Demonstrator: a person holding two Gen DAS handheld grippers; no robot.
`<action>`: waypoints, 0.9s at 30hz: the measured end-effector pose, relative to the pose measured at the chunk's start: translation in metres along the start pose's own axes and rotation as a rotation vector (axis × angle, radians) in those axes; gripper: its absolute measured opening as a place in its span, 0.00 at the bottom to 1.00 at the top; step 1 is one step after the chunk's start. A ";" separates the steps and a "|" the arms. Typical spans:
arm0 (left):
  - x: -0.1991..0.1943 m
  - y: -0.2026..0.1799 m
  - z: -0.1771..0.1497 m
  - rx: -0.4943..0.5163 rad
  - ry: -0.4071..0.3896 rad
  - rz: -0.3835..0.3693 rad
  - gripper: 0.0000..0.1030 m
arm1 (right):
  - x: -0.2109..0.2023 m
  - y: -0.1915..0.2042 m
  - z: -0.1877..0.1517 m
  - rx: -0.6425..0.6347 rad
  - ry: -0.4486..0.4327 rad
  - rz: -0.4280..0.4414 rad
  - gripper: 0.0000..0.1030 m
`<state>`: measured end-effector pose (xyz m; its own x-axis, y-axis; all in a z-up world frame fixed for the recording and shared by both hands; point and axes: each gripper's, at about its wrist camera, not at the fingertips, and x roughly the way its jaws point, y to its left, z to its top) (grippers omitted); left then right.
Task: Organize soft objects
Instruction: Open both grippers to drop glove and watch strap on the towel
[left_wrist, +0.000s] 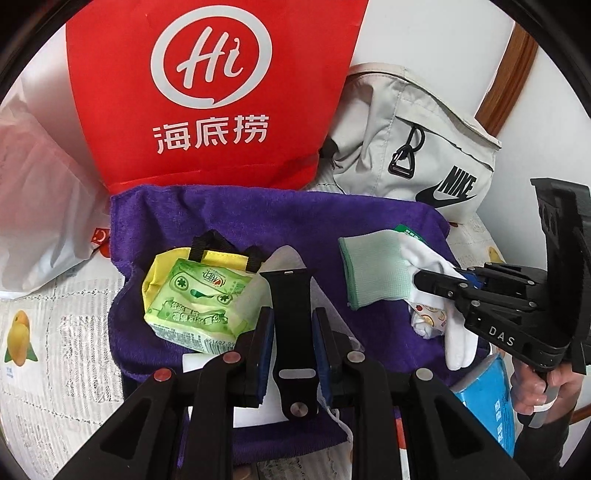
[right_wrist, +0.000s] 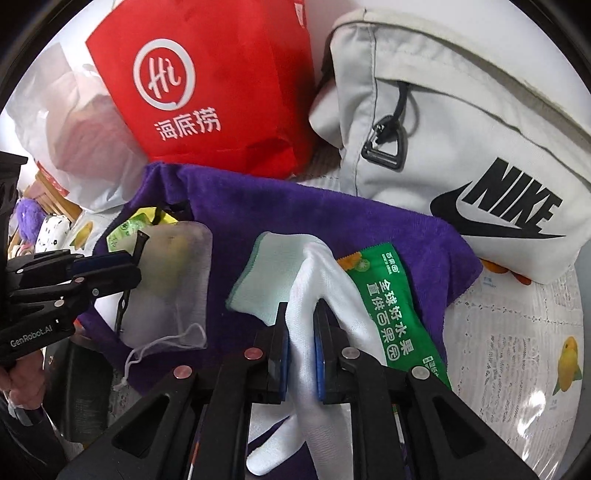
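The white glove (right_wrist: 314, 295) hangs over the purple towel (right_wrist: 258, 206), its green cuff touching the cloth. Your right gripper (right_wrist: 301, 350) is clamped on the glove's middle. Your left gripper (left_wrist: 291, 332) is closed on a black strap (left_wrist: 291, 295) beside the yellow pouch (left_wrist: 184, 280). Keep both grips firm; set each of the 2 items flat, clear of the green sachet (right_wrist: 391, 314).

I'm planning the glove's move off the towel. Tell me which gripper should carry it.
Right. The right gripper already pinches the white glove between its pads, above the purple towel. The left gripper is occupied, clamped on a black strap.
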<state>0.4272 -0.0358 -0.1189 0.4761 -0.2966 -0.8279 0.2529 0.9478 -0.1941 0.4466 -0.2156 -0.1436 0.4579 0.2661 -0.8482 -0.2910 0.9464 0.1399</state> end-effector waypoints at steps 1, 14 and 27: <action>0.001 -0.001 0.000 0.001 0.001 0.002 0.20 | 0.001 -0.001 0.001 0.001 0.002 -0.004 0.12; -0.009 0.001 -0.001 -0.005 -0.004 -0.010 0.29 | -0.020 -0.008 0.005 0.003 -0.072 -0.013 0.59; -0.067 -0.014 -0.031 0.029 -0.051 0.068 0.56 | -0.075 0.010 -0.030 0.022 -0.107 -0.037 0.73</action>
<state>0.3659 -0.0257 -0.0766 0.5355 -0.2375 -0.8104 0.2418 0.9626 -0.1223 0.3843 -0.2319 -0.0941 0.5550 0.2481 -0.7940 -0.2543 0.9594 0.1220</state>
